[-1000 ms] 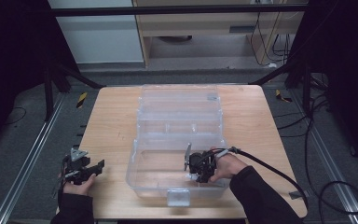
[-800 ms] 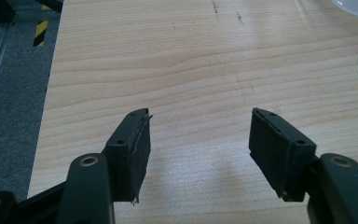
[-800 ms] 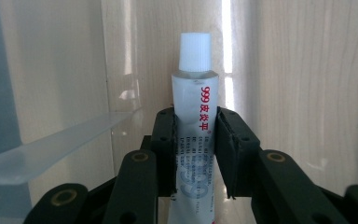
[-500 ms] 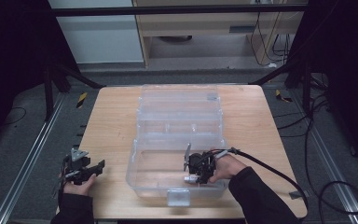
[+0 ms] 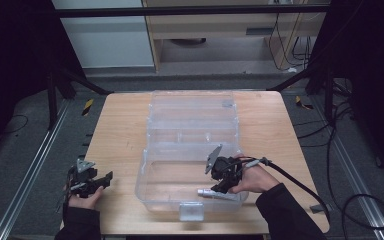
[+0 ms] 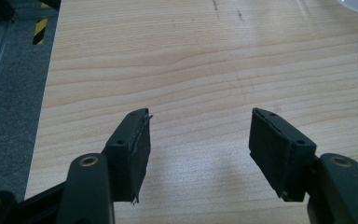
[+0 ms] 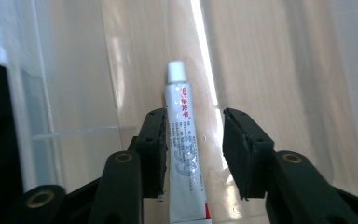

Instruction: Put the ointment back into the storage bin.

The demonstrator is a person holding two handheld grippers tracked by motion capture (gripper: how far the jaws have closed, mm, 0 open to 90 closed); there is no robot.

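Observation:
A clear plastic box (image 5: 144,172) stands on the wooden table (image 5: 115,130) with its lid (image 5: 192,107) folded back behind it. A white tube (image 5: 211,192) with red and blue print lies on the box floor near the front wall. My right gripper (image 5: 219,187) reaches down into the box. In the right gripper view the tube (image 7: 182,154) lies between the parted jaws of my right gripper (image 7: 193,116), against the left one, cap pointing away. My left gripper (image 5: 107,176) hovers open over bare wood at the table's front left, nothing between the jaws of my left gripper (image 6: 198,116).
The box's front latch (image 5: 190,210) hangs near the table's front edge. Bare table lies to the left and right of the box. A black cable (image 5: 300,182) trails from the right gripper across the right side. Metal rails (image 5: 30,170) flank the table on the floor.

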